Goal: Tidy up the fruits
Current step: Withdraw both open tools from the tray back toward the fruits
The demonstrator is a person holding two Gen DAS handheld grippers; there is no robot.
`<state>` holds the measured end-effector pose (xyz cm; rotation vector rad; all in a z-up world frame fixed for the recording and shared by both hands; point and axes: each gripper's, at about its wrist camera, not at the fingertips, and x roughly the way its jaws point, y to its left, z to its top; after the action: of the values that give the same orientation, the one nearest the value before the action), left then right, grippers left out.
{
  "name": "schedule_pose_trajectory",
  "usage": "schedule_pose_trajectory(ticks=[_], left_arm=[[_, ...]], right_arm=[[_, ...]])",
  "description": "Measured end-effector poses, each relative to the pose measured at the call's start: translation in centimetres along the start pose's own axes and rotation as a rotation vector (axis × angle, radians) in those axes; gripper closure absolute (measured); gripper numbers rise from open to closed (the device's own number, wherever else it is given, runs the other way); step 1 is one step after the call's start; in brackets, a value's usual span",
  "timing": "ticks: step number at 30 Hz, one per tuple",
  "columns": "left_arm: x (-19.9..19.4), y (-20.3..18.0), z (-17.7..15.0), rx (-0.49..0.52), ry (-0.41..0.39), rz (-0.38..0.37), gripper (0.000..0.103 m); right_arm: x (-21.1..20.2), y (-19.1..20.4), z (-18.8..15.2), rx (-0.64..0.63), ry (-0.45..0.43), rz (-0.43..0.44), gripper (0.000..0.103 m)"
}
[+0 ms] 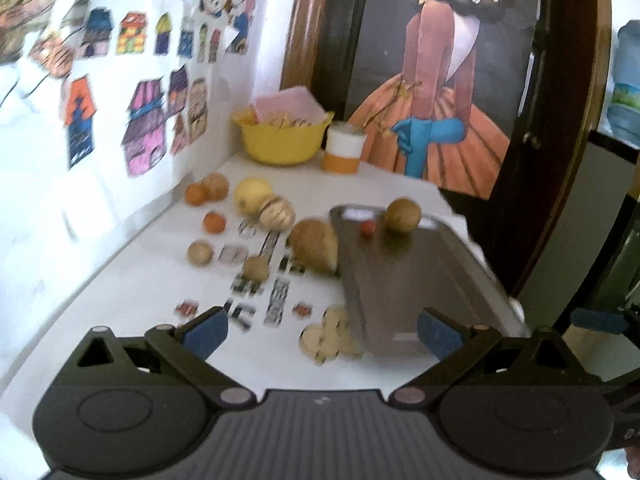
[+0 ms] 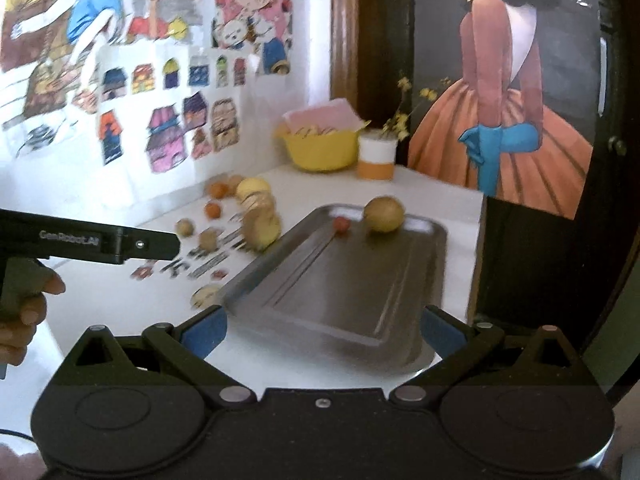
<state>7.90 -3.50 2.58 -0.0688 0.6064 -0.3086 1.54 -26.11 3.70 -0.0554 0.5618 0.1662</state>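
Both grippers hover over a white table (image 1: 132,280), fingers spread wide and holding nothing: the left gripper (image 1: 322,330) faces the loose fruit, the right gripper (image 2: 324,330) faces a metal tray (image 2: 348,276). On the tray's far end sit 2 fruits, a brownish round fruit (image 2: 383,214) and a small red fruit (image 2: 341,225) just beside it. Left of the tray, the other fruits lie scattered near the wall: a large tan fruit (image 1: 314,246) touching the tray's edge, a yellow fruit (image 1: 252,195), and small oranges (image 1: 215,222). A yellow bowl (image 1: 280,140) stands in the far corner.
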Motion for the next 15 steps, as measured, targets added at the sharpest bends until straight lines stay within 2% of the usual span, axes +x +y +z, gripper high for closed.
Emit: schedule_pose_trajectory(ticks=[8, 15], left_arm=[[-2.4, 2.6, -3.2, -0.026, 0.046, 0.058, 0.001], [-3.9, 5.4, -4.3, -0.055, 0.069, 0.119, 0.001]], right_arm=[[-0.3, 4.0, -1.7, -0.012, 0.083, 0.101, 0.001], [0.6, 6.6, -1.7, -0.017, 0.130, 0.158, 0.001]])
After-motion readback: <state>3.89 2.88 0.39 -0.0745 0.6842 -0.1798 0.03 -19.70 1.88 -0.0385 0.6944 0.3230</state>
